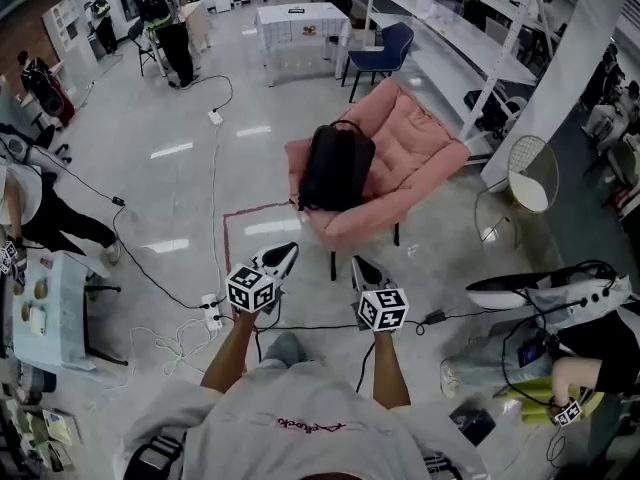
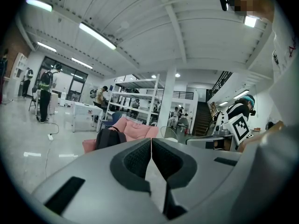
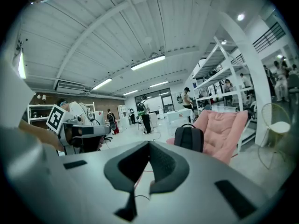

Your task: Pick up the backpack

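Note:
A black backpack (image 1: 336,166) stands upright on the seat of a pink padded chair (image 1: 410,163) in the middle of the floor. It also shows ahead as a dark backpack (image 2: 110,137) in the left gripper view and as the same backpack (image 3: 188,137) in the right gripper view. My left gripper (image 1: 288,254) and right gripper (image 1: 358,265) are held side by side in front of the chair, some way short of it. Both are shut with nothing between the jaws.
Cables and a power strip (image 1: 212,311) lie on the floor by my feet. A round wire side table (image 1: 528,176) stands right of the chair. A white table (image 1: 300,23) and blue chair (image 1: 385,50) are beyond. People stand and sit at the left and right edges.

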`<state>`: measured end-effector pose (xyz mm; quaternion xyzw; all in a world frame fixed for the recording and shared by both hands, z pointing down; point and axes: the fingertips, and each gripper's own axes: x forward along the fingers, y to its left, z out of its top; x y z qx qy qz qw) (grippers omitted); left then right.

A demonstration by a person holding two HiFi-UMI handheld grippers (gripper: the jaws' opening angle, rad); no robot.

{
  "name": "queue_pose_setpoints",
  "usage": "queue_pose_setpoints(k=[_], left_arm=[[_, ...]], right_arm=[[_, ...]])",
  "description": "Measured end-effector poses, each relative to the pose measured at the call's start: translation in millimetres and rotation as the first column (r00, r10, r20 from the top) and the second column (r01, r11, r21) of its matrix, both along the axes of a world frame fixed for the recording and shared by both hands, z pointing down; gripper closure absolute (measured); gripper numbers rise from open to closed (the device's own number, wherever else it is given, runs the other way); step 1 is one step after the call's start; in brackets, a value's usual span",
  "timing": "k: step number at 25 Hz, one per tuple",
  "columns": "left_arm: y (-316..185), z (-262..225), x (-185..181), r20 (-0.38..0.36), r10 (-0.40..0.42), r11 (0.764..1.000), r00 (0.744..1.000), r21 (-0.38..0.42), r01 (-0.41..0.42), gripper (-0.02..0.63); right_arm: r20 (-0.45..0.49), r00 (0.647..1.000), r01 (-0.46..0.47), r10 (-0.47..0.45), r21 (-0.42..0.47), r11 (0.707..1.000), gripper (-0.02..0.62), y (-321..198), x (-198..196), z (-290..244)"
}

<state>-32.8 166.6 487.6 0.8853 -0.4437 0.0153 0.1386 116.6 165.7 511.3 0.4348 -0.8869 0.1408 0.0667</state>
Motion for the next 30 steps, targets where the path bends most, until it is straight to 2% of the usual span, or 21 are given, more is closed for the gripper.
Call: queue_pose_setpoints(k=[7, 15, 22, 30], left_arm=[[-25.6, 7.3, -0.6, -0.005, 0.002, 1.000, 1.000, -0.014, -0.002, 0.591], [-75.9, 20.3, 0.4, -0.017, 0.033, 0.999, 0.999, -0.020, -0.034, 0.591], [-147.9, 29.2, -7.4, -0.049, 0.047, 0.999, 0.998, -0.021, -0.048, 0.591], [-245.2, 16.2, -31.4, -0.061, 0.067, 0.998, 0.996, -0.005, -0.068, 0.591]], right_arm=[[-0.013, 1.000, 0.021, -0.021, -0.015, 1.000, 0.577, -24.4, -8.4, 6.3], [-0.023, 1.000, 0.000, 0.000, -0.015, 1.000, 0.577, -72.1, -10.5, 14.6], [-0.048, 0.999, 0.001, -0.002, -0.018, 1.000, 0.577, -139.8, -24.8, 21.2], [-0.060, 0.998, -0.009, 0.008, -0.017, 1.000, 0.577, -232.3, -54.0, 11.5]])
